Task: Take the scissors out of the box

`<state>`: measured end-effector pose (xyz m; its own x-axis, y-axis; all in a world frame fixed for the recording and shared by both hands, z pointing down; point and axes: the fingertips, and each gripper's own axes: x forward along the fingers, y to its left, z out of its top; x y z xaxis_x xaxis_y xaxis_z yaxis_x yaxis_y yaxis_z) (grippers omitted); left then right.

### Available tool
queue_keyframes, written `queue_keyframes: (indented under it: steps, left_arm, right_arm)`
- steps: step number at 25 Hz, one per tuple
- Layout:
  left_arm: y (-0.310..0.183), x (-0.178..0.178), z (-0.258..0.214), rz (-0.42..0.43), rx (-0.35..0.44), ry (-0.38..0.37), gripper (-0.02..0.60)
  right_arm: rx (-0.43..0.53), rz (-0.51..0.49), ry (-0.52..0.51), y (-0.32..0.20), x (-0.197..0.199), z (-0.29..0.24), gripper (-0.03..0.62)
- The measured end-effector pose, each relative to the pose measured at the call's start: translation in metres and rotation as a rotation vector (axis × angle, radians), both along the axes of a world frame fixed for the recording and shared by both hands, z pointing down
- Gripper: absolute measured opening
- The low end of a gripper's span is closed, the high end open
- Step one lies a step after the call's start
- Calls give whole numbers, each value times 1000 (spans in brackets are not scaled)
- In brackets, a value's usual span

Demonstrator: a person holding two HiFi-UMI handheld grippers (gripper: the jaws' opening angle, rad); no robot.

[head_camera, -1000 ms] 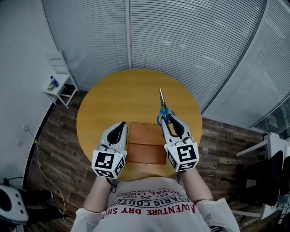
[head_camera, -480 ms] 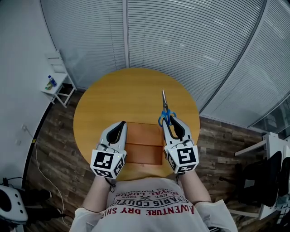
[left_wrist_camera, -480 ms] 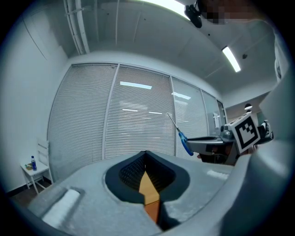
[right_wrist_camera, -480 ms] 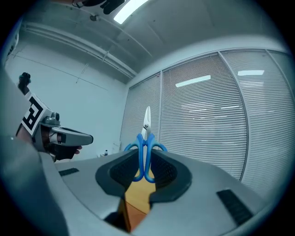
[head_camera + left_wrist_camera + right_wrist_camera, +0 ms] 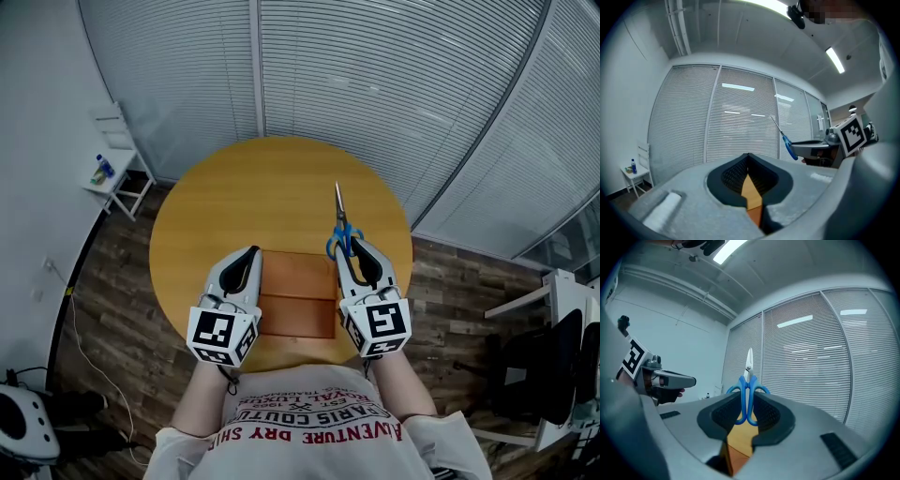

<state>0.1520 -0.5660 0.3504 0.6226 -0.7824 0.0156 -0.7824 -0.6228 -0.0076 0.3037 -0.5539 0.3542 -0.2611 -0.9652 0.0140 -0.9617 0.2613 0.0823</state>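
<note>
Half of the scissors (image 5: pixel 748 365) handles lie hidden inside the right tongs (image 5: pixel 746 398).

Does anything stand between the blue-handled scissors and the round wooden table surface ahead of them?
Nothing visible does: the blue-handled scissors, gripped in the right claw, point over a bare part of the round wooden table, beyond the brown box.
</note>
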Motion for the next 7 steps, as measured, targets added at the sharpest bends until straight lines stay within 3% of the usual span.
queue_keyframes:
  steps: [7]
  left_arm:
    - [-1, -2, 3, 6, -8, -7, 9]
  right_arm:
    - [-7, 14, -8, -1, 2, 4, 91]
